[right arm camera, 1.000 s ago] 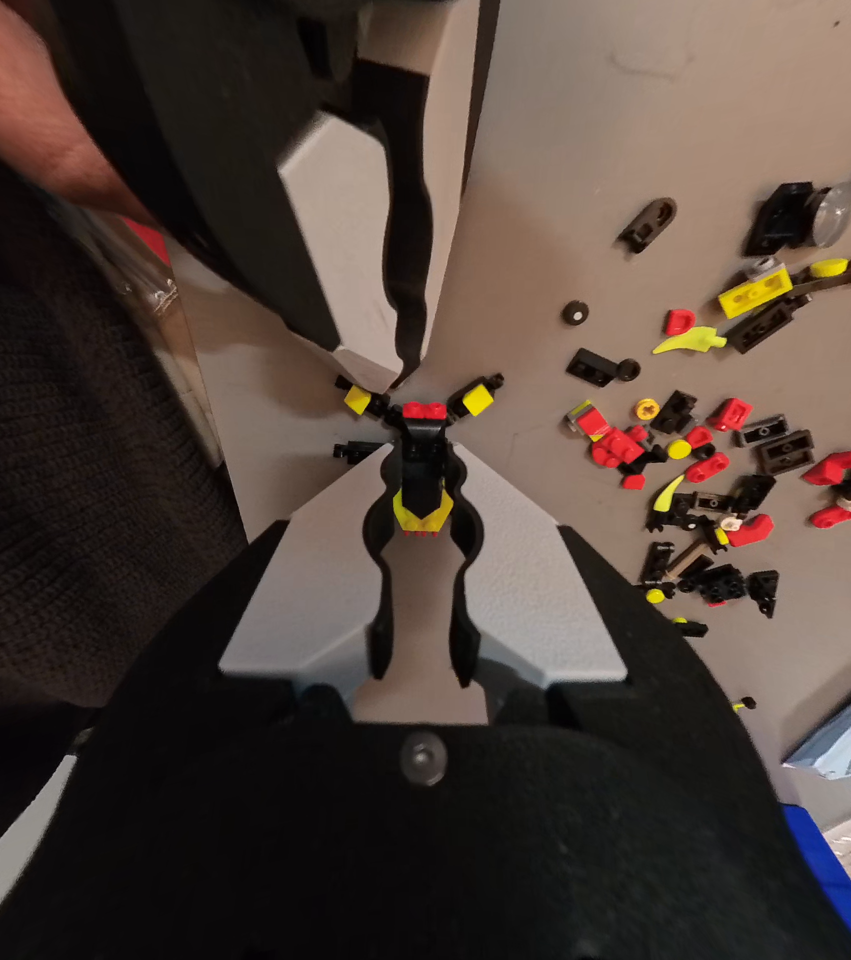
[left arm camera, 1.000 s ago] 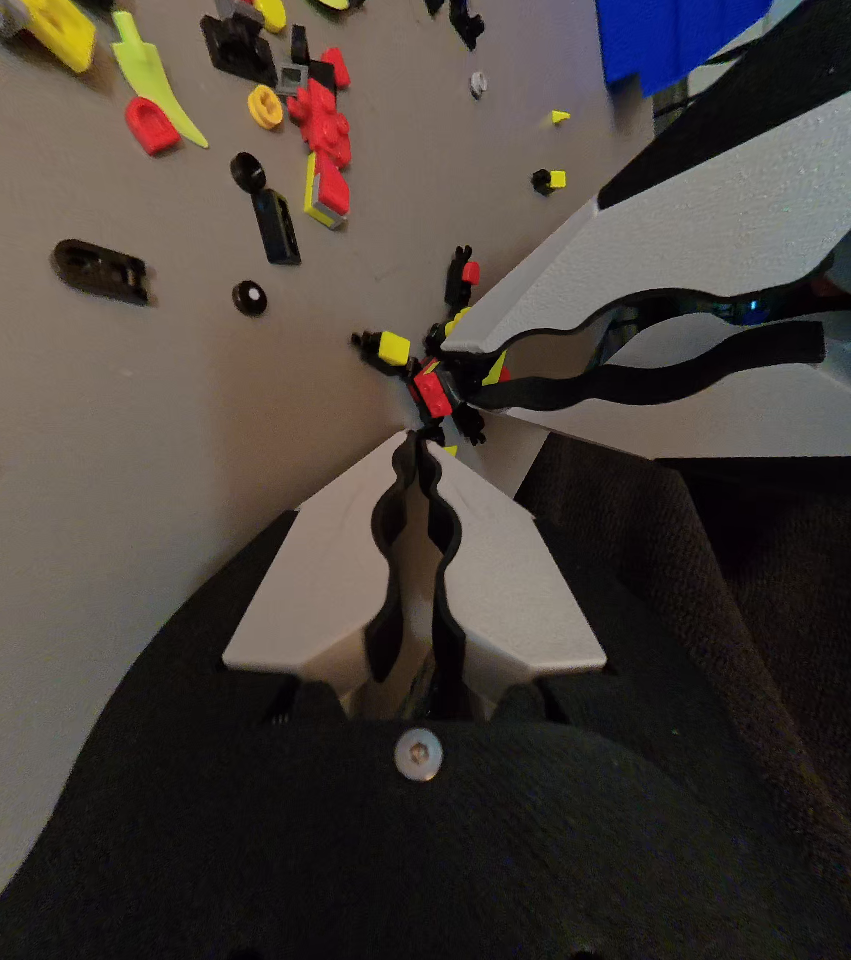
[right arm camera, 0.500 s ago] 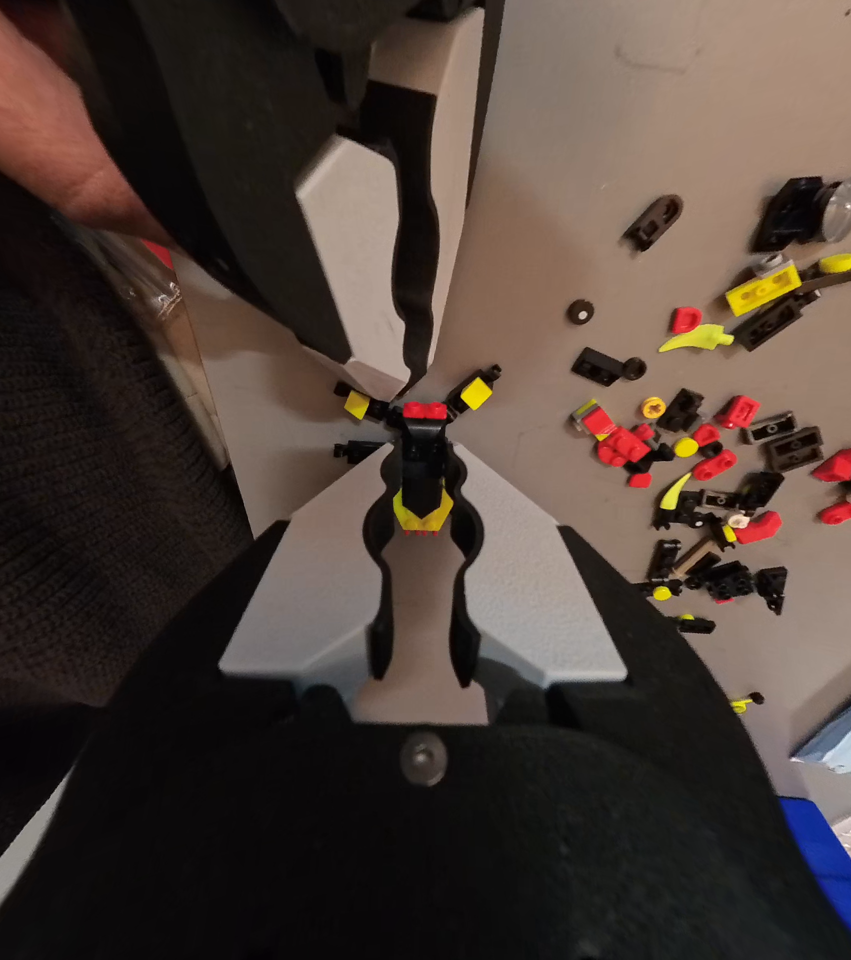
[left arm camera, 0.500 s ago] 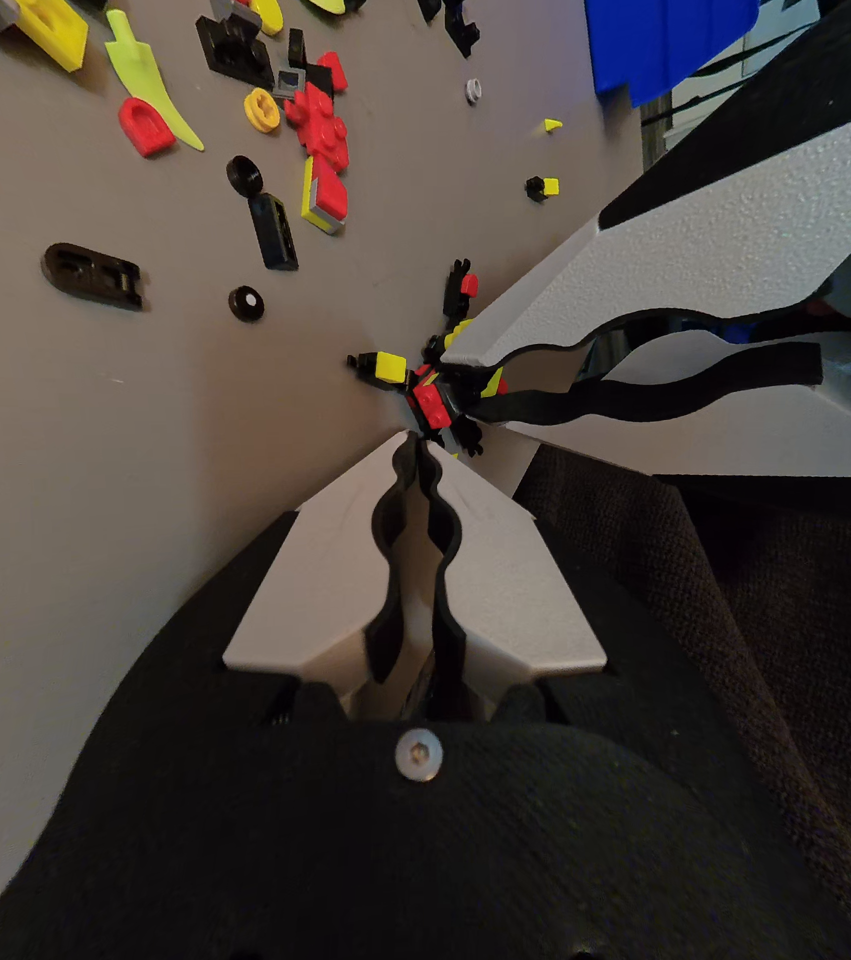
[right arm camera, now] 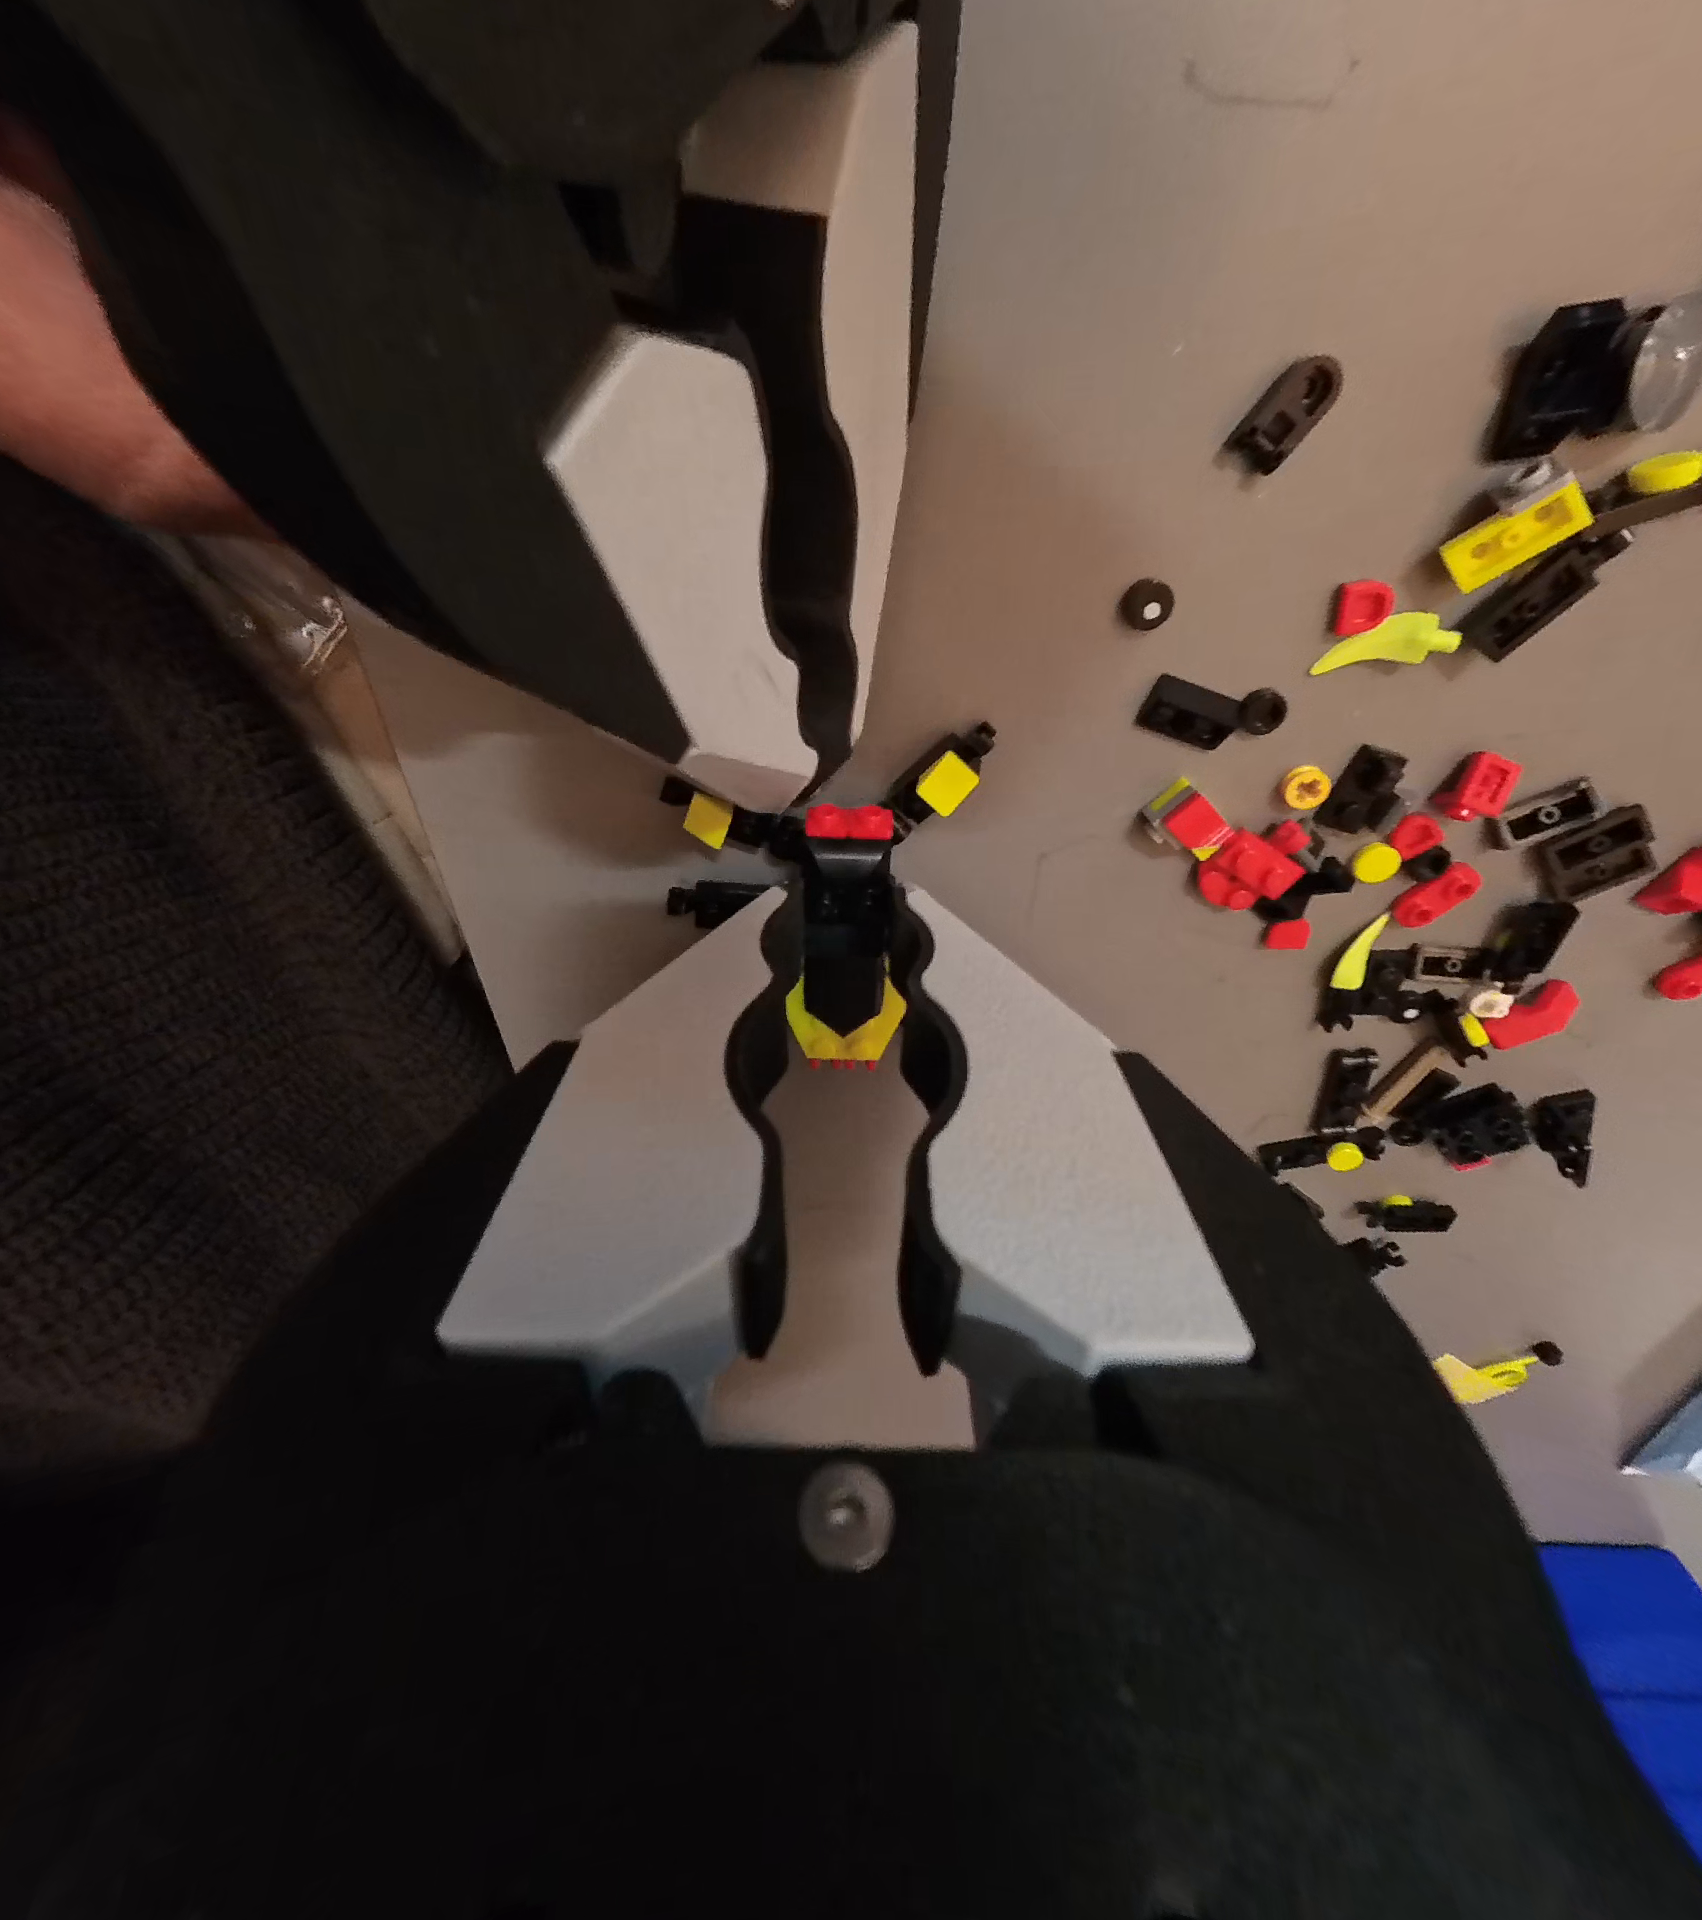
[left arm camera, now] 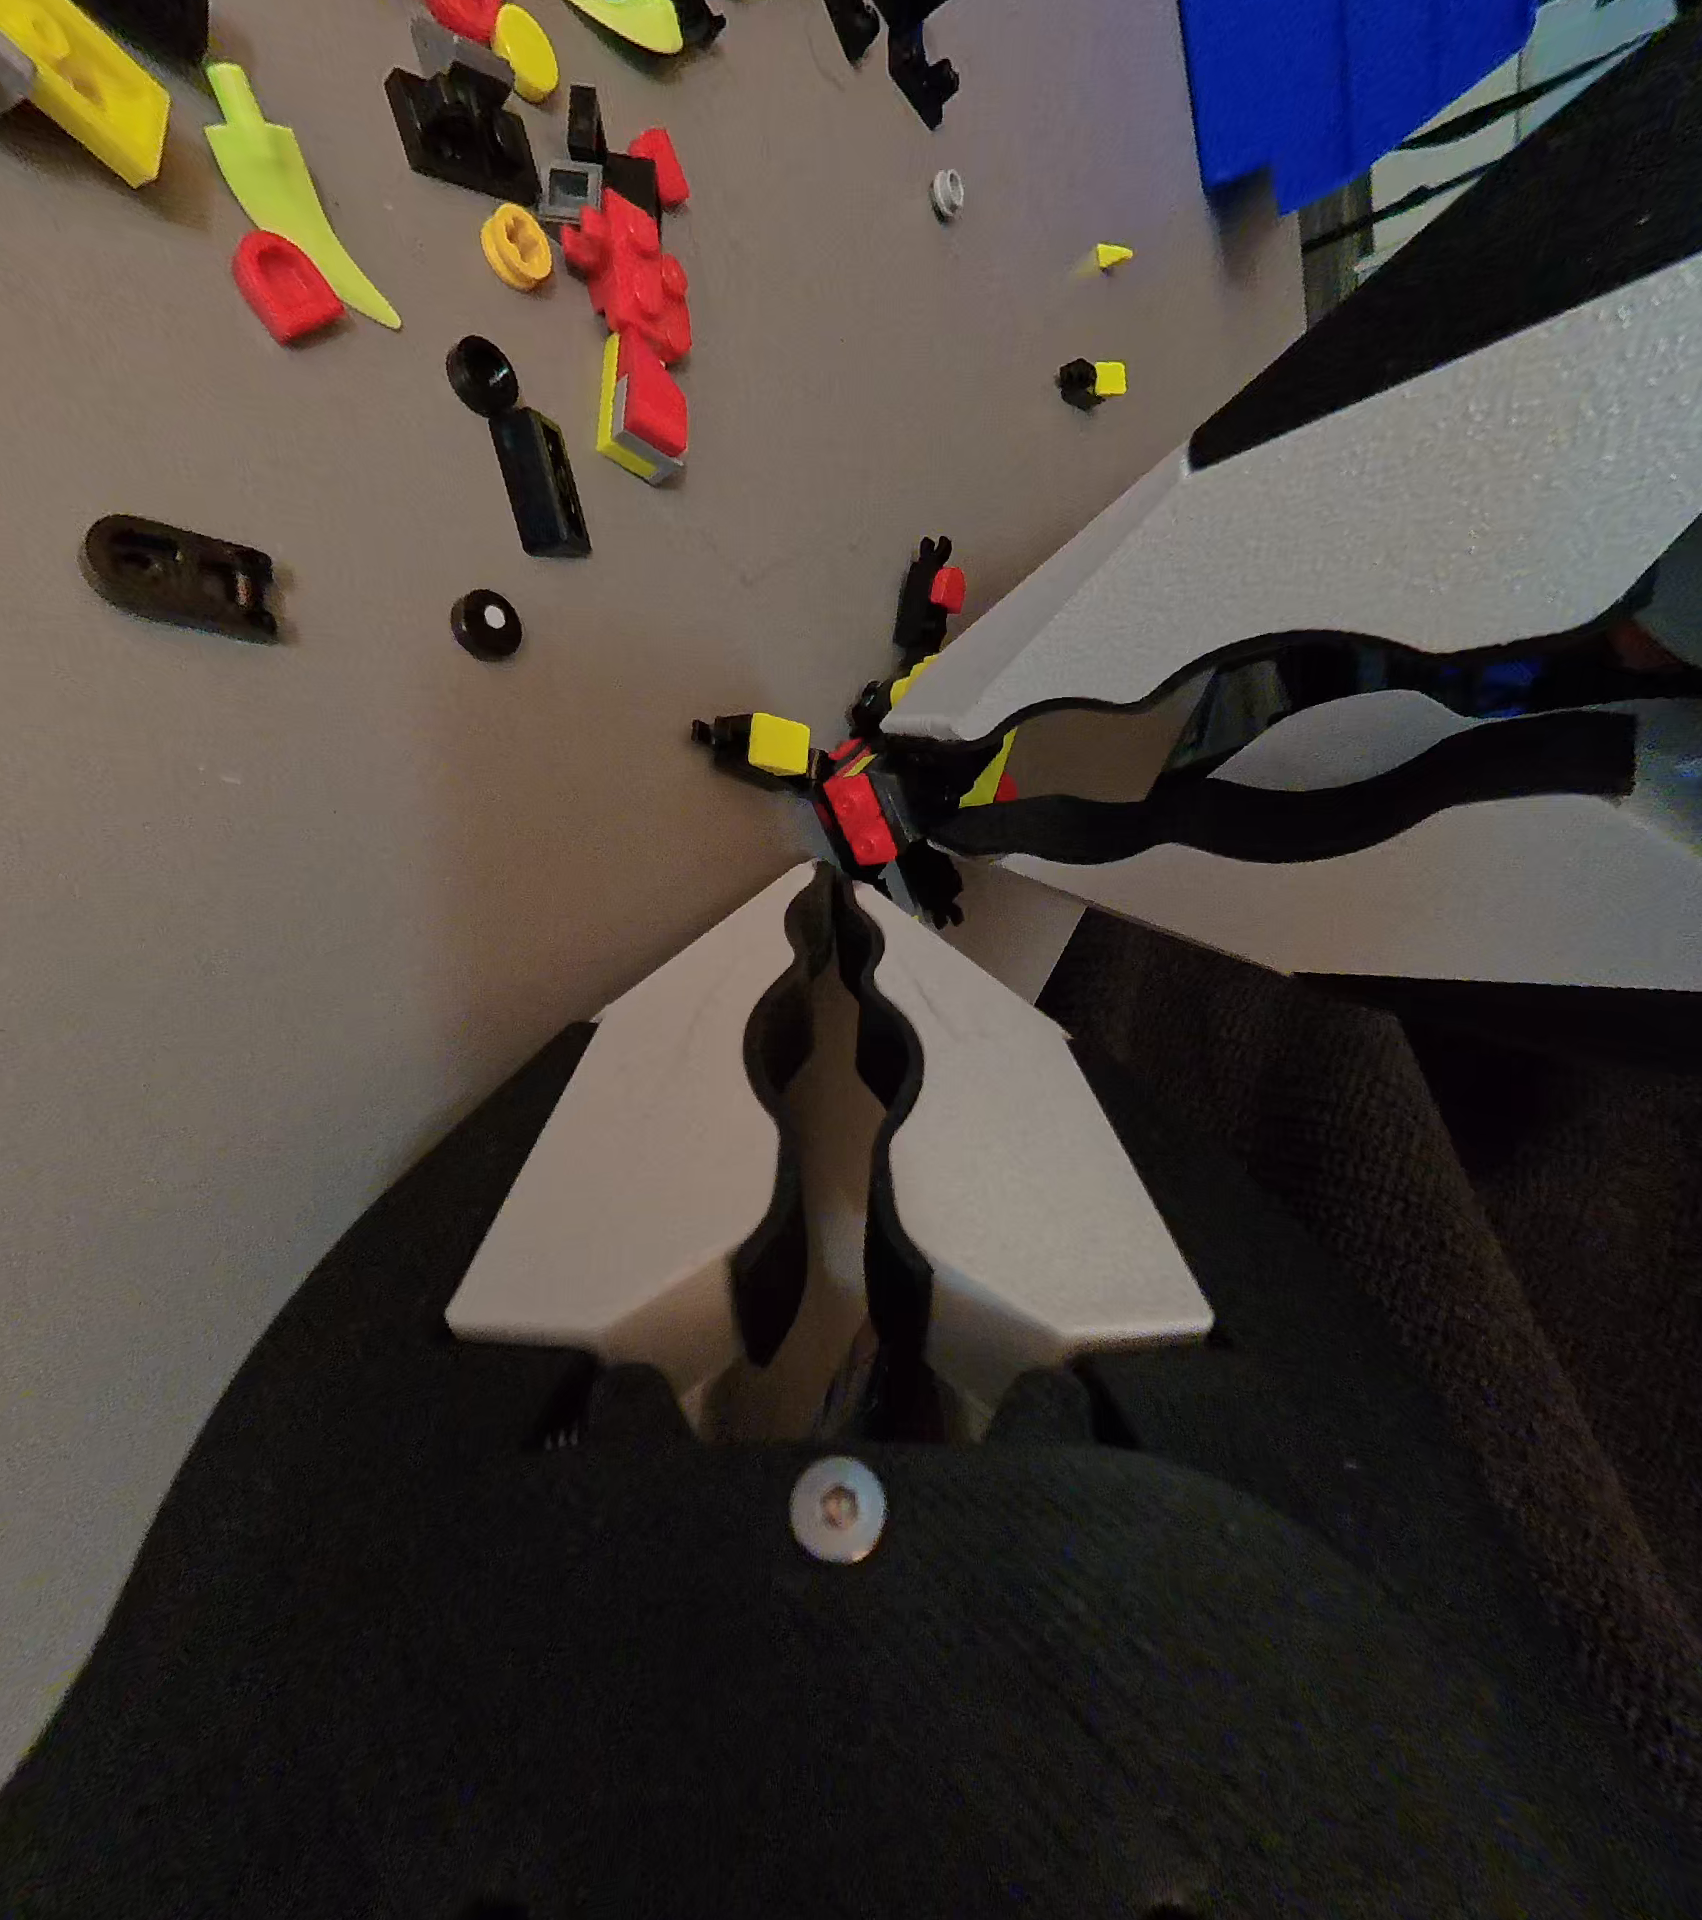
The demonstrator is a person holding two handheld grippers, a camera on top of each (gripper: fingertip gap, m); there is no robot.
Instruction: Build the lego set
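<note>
The right gripper (right arm camera: 842, 883) is clamped on a small black, red and yellow model (right arm camera: 842, 935), holding its dark body between the two fingers just above the grey table (right arm camera: 1242, 260). The model's red top brick (left arm camera: 862, 816) points away from the gripper, and short black arms tipped with yellow blocks (right arm camera: 946, 781) stick out to either side. The left gripper (left arm camera: 829, 883) has its fingers pressed together at the tips; whether a tiny part sits between them cannot be told. Its tips sit right beside the red top brick, close enough that they may be touching it, at the near edge of the table.

The step in hand looks like fitting or pressing something onto the top or side of the model, with the right gripper acting as a vise and the left doing the fine work. The build seems only partly done, since many loose pieces (right arm camera: 1398, 883) lie scattered across the table off to one side: red bricks, black plates, yellow studs and a lime curved spike (left arm camera: 291, 208).

The next move calls for a steady, straight push from the left tips while the right grip stays firm, because the thin arms could pop off or swing under sideways force. If nothing is being carried, the left gripper would need to open and fetch another piece from the pile.
</note>
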